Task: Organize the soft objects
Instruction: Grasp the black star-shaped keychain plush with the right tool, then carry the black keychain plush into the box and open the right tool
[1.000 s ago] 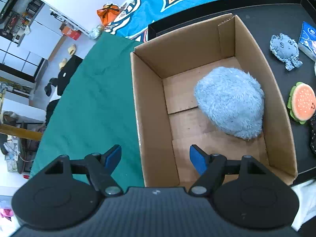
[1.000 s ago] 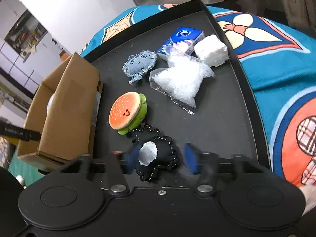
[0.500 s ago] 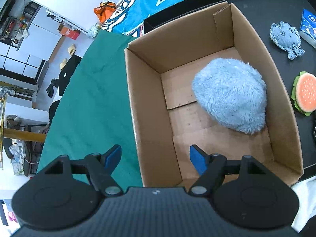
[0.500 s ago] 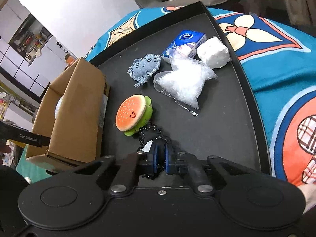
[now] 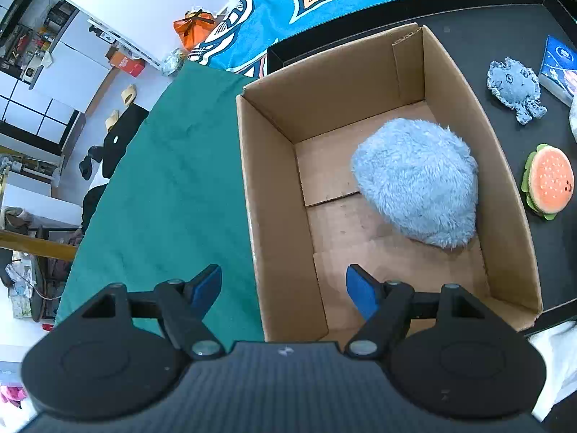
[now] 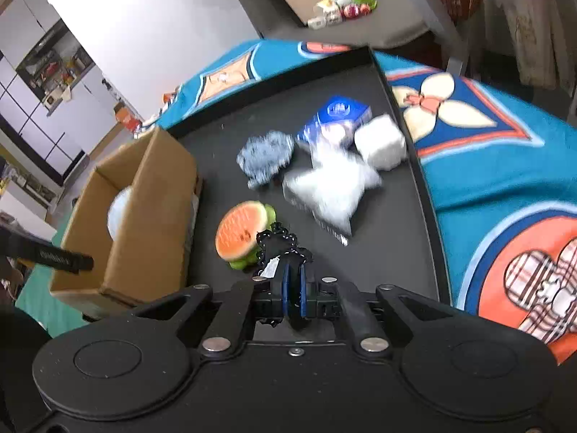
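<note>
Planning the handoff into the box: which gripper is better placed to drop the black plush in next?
Right. The right gripper is already shut on the black plush, beside the cardboard box. The left gripper hovers open and empty over the box's near wall.

1. A black tray (image 6: 404,216) with a raised rim is laid over a patterned blue cloth (image 6: 505,166).
2. On the tray a cardboard box (image 5: 274,195) is set at one end, beside a green cloth (image 5: 173,187).
3. Loose on the tray are seen a burger plush (image 6: 241,234), a blue-grey plush (image 6: 267,155), a clear plastic bag (image 6: 331,187), a blue packet (image 6: 339,112) and a white block (image 6: 380,142).
</note>
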Motion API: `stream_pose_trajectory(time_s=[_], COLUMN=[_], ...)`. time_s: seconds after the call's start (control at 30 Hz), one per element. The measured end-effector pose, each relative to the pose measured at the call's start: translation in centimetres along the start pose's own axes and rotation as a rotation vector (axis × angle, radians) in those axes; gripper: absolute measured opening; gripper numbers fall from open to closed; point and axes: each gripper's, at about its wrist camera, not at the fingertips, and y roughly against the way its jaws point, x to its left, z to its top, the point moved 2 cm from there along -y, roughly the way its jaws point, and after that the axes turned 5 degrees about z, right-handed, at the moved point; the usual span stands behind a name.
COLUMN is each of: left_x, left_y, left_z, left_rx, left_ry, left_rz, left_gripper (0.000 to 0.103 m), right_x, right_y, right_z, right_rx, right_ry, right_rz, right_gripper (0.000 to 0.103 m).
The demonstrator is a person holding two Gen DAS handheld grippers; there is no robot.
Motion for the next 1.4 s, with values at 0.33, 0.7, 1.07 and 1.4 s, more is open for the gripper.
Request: stream_pose_trajectory(time_s=[0.33, 0.7, 1.07, 1.4], left_x=[1.3, 1.7, 3.3, 4.2], left_y=[0.0, -0.3, -0.8, -2.8], left_z=[-0.5, -0.9, -1.3, -1.8], left_rx=[-0.027, -0.057, -0.068, -0.006], left_ry=[0.045, 0.049, 0.103, 0.143], left_rz=[-0.056, -0.062, -0.123, -0.178], left_gripper=[0.075, 0.074, 0.071, 0.049], right_x=[3.0, 6.7, 10.8, 15.3], right_y=[0.6, 1.3, 0.8, -0.4], right_z=[1.8, 4.1, 5.7, 6.7], right_rx=[-0.042, -0.085, -0.117, -0.136], right_ry=[0.071, 0.158, 0.255, 0.329], right_rz=[-0.007, -0.036, -0.045, -0.013], right_gripper=[0.006, 0.006, 0.006, 0.006])
